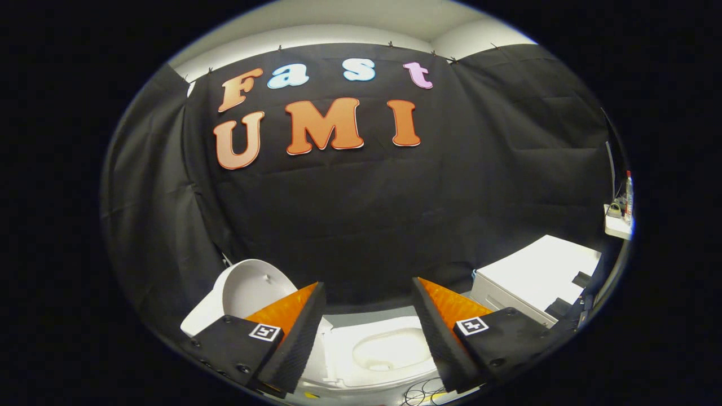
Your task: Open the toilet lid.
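The claw hangs released and empty above the toilet bowl; the toilet lid stands upright beyond its left finger, so the opening looks done.

This is a staged recording booth, not a real bathroom. Black cloth hangs pinned as a backdrop beneath a plain white wall. A white toilet with its lid up stands low in the frame, loose cables in front and a white cabinet at lower right.
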Demonstrator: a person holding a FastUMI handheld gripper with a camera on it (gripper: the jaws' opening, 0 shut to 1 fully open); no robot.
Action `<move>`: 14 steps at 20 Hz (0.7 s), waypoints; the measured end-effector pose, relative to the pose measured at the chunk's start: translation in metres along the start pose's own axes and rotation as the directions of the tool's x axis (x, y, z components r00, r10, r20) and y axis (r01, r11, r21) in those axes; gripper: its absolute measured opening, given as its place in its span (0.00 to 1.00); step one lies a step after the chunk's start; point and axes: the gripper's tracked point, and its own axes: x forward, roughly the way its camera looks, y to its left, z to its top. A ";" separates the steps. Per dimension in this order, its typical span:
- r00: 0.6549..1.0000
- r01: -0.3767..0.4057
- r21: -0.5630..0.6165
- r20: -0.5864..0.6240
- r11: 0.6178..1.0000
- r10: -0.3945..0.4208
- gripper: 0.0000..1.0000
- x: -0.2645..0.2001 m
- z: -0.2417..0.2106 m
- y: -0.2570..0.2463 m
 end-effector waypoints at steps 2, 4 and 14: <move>1.000 0.008 0.017 -0.002 1.000 -0.008 0.97 0.008 0.000 -0.008; 1.000 0.018 0.023 -0.002 1.000 -0.018 0.97 0.017 0.003 -0.015; 0.999 0.048 -0.025 -0.013 0.999 -0.049 0.97 0.053 0.015 -0.030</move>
